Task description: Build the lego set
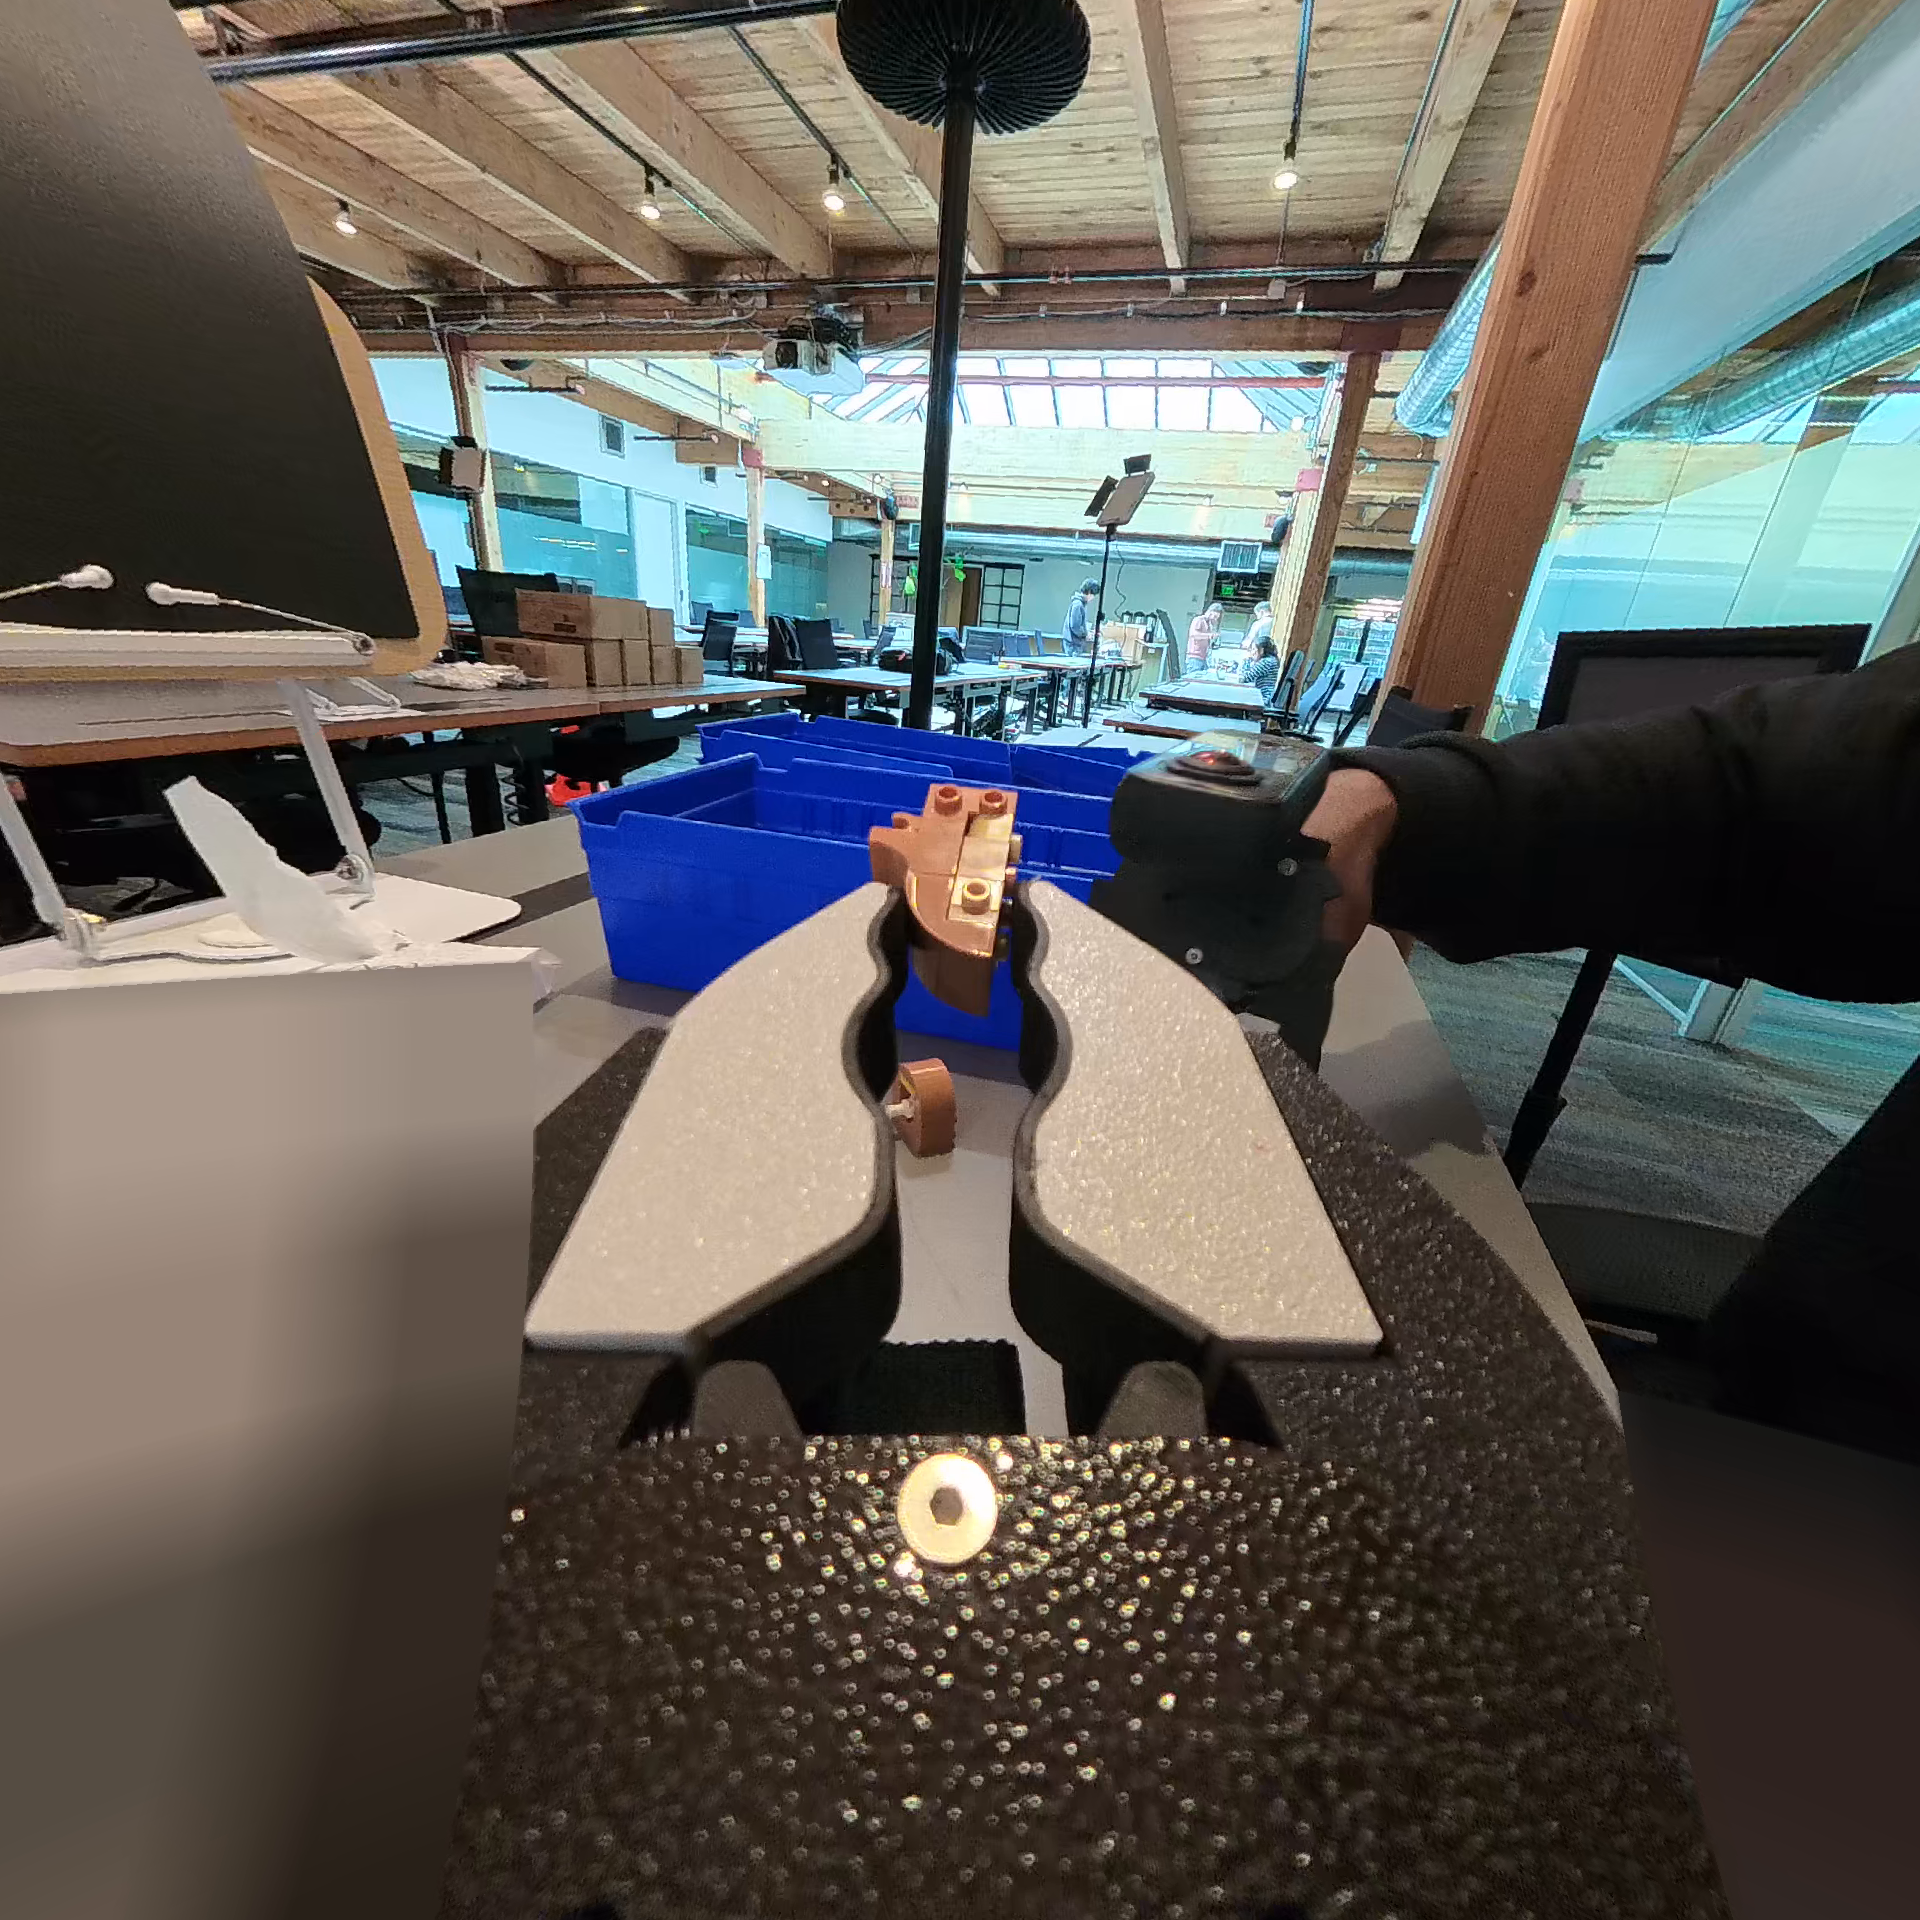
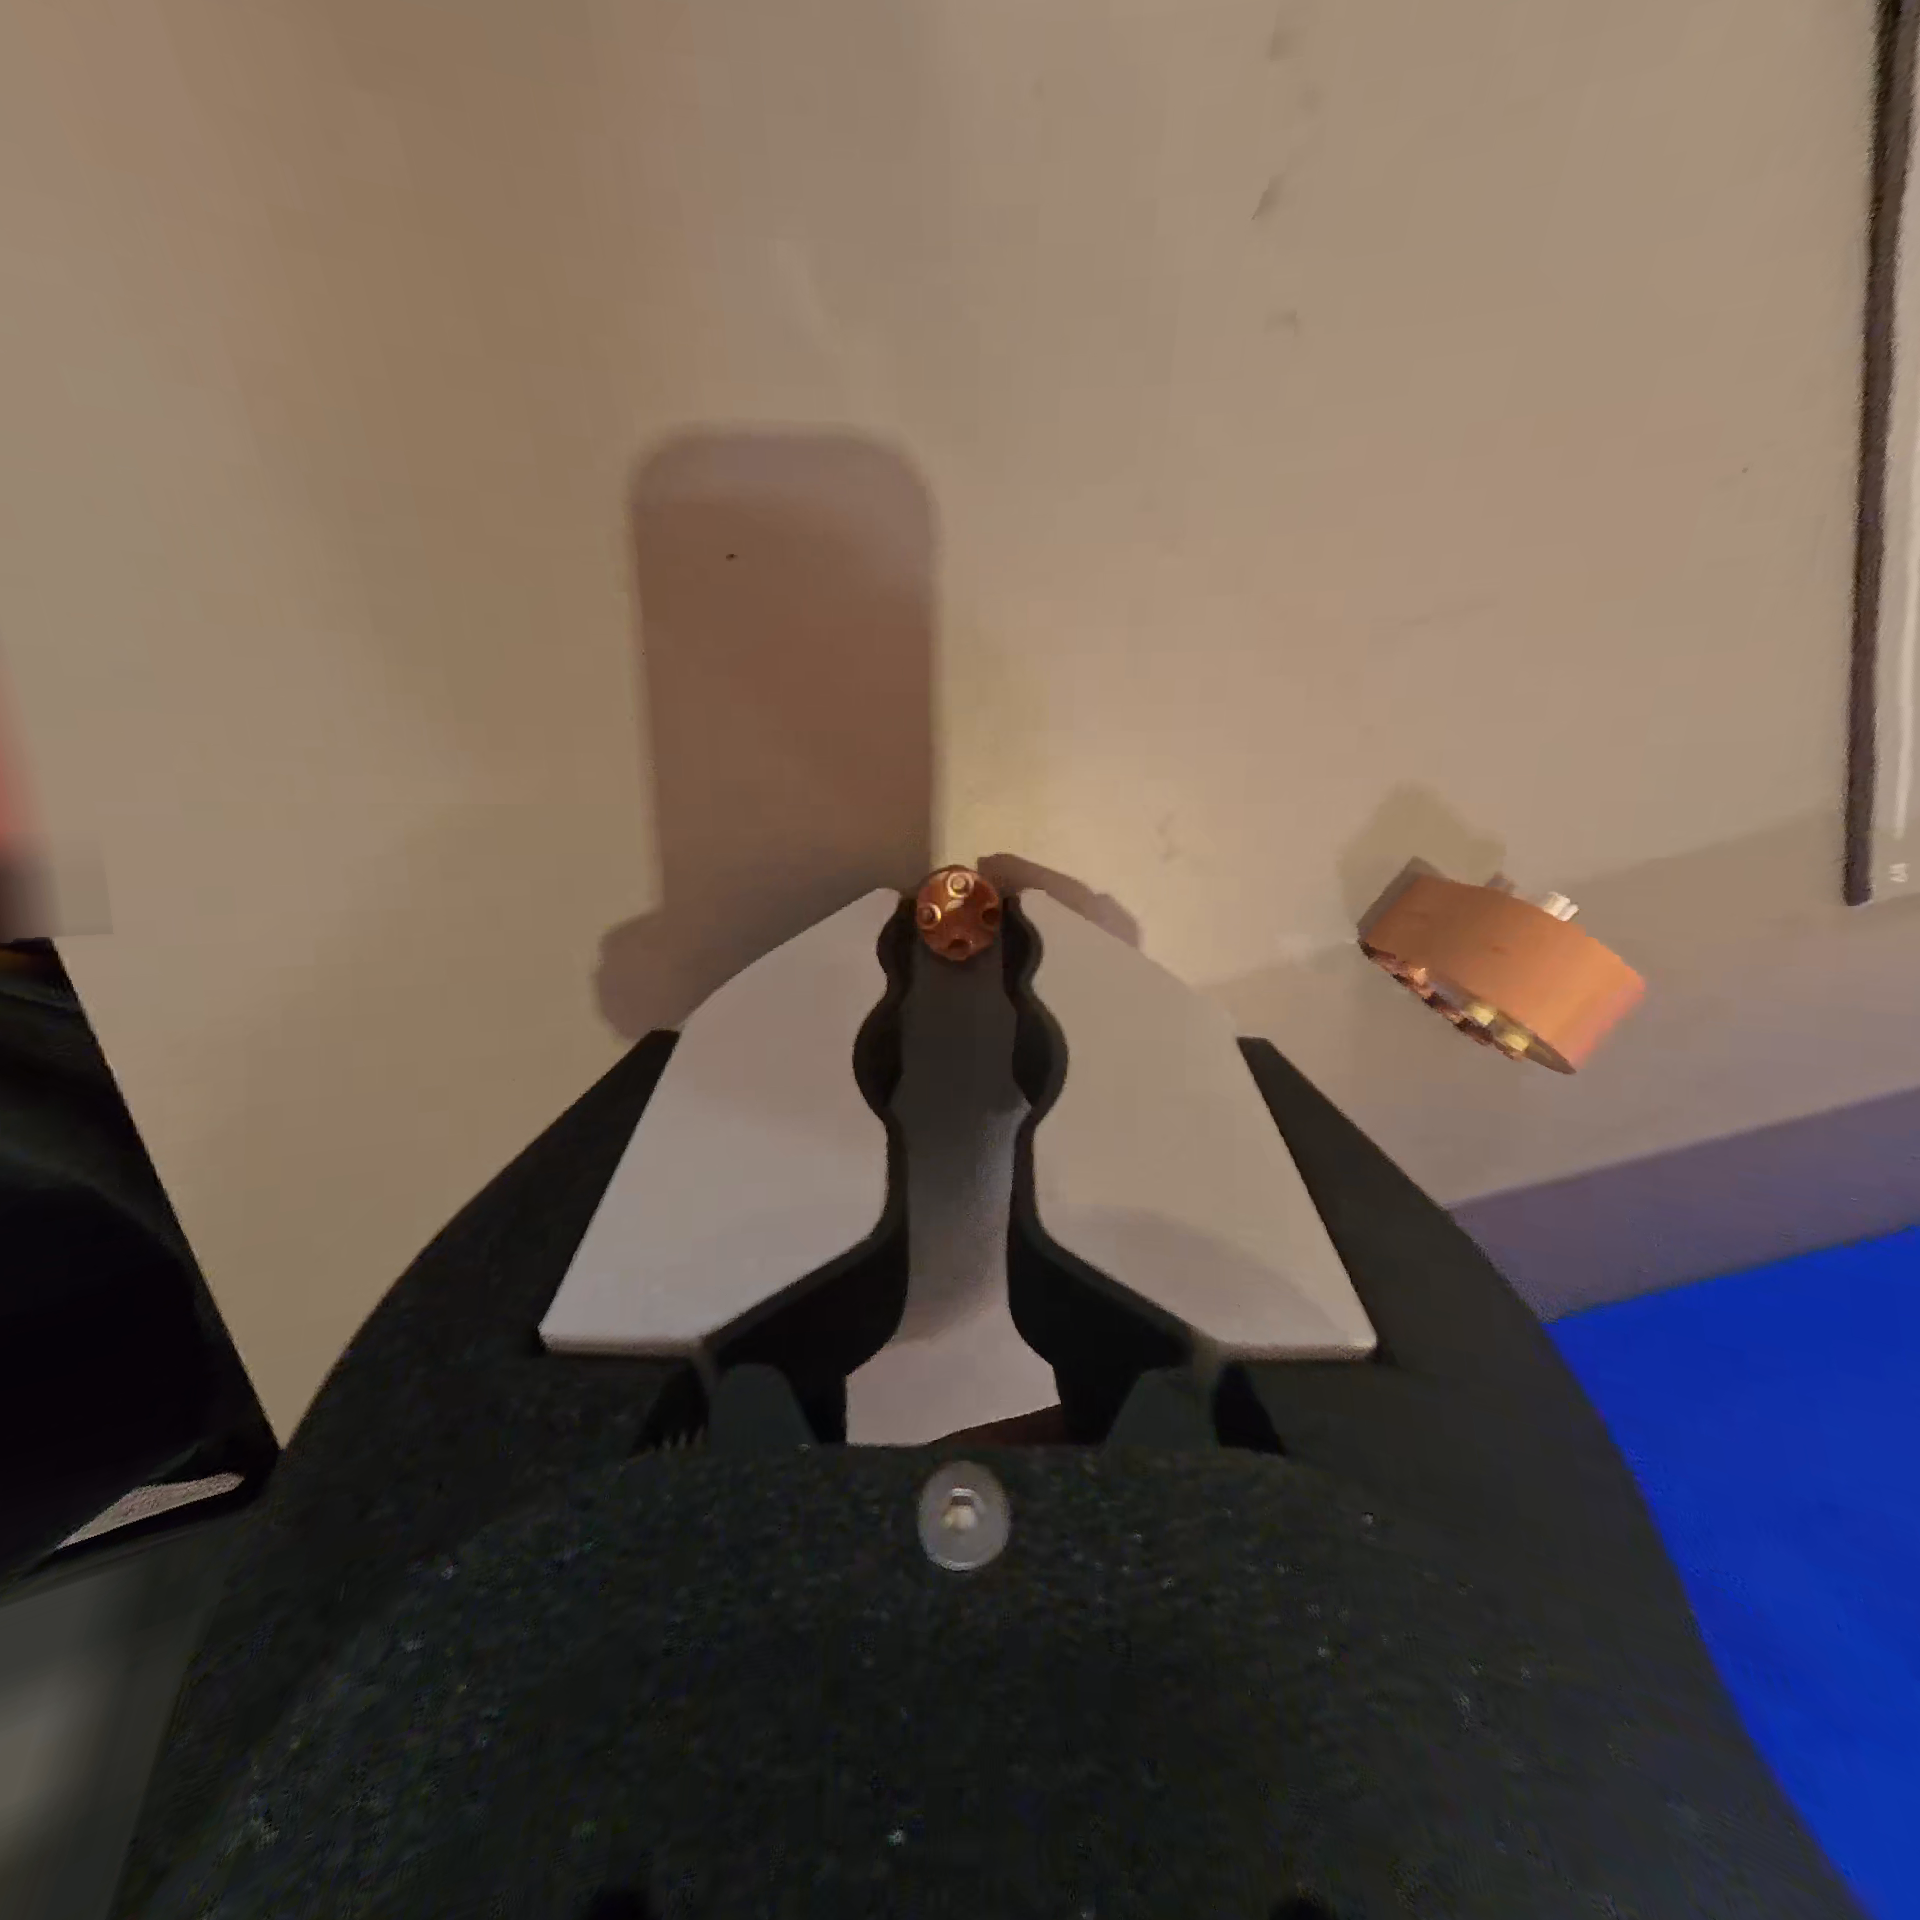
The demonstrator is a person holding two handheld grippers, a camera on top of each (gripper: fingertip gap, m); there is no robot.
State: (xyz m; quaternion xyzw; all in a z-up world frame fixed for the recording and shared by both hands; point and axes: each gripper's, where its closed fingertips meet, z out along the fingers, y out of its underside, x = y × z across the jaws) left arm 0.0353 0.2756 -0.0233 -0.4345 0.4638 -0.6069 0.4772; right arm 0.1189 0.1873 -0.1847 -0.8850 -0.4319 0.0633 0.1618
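Observation:
In the left wrist view my left gripper (image 1: 951,914) is shut on a brown and tan brick assembly (image 1: 951,883) and holds it up in front of a blue bin (image 1: 727,883). A round brown piece with a white pin (image 1: 925,1107) lies on the grey table below, between the fingers. In the right wrist view my right gripper (image 2: 957,920) points down at the table, its fingertips shut on a small round brown studded piece (image 2: 957,912). The round brown piece with the white pin (image 2: 1496,971) lies to its right. The right gripper's black body (image 1: 1216,852), held by a hand, shows beside the bin.
More blue bins (image 1: 883,743) stand behind the first. A white box with tissue (image 1: 260,1039) and a white stand (image 1: 312,904) are at the left. A black pole (image 1: 940,416) rises behind the bins. A blue bin edge (image 2: 1766,1455) lies at the lower right. Spacing between my two grippers at the tips: around 20 centimetres.

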